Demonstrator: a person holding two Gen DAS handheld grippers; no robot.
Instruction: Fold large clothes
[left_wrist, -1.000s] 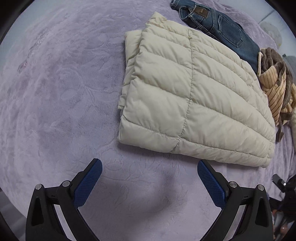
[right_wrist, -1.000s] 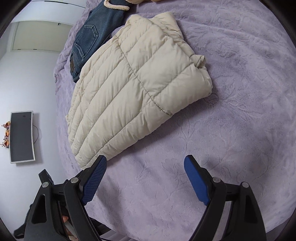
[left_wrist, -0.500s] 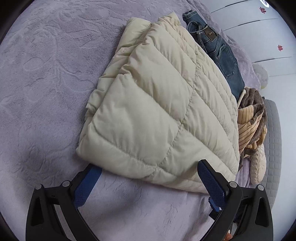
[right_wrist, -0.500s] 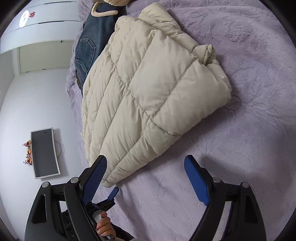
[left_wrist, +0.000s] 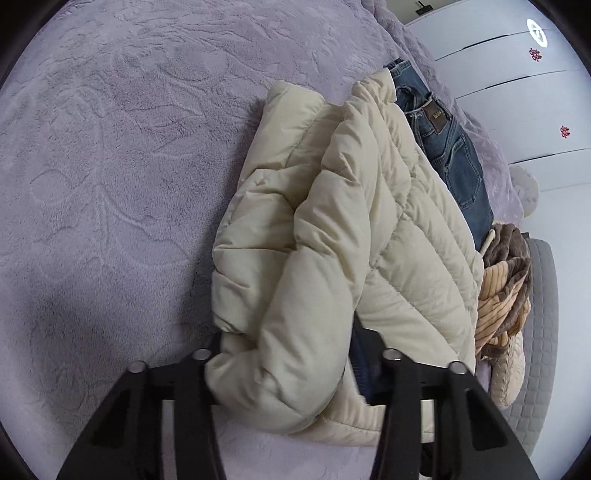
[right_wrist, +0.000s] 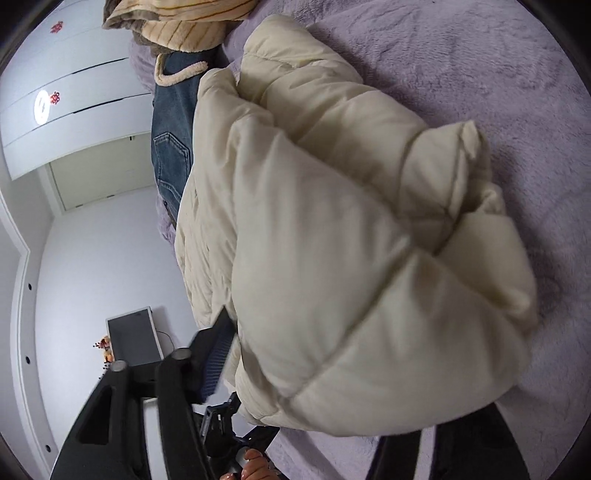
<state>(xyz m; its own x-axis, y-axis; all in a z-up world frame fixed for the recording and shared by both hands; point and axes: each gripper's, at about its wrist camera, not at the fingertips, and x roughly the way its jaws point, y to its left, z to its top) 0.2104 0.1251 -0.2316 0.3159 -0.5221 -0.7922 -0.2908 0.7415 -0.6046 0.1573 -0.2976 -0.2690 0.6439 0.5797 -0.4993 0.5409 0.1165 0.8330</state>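
Note:
A folded cream puffer jacket (left_wrist: 332, 240) lies on the purple bedspread (left_wrist: 110, 166). My left gripper (left_wrist: 291, 354) is closed around its near edge, which bunches up between the fingers. In the right wrist view the same jacket (right_wrist: 332, 240) fills the frame. My right gripper (right_wrist: 332, 369) is closed around its near end, which bulges over the fingers. The left blue pad (right_wrist: 216, 358) shows; the right finger is mostly hidden under the jacket.
Blue jeans (left_wrist: 450, 147) lie beyond the jacket. A tan striped and brown garment (left_wrist: 506, 280) is heaped beside it near the bed's edge. White wardrobe doors (left_wrist: 517, 92) stand behind. A monitor (right_wrist: 135, 338) stands against the wall, off the bed's side.
Both grippers moved forward onto the jacket and shut on its near edge, one at each end. The edge is now bunched and lifted.

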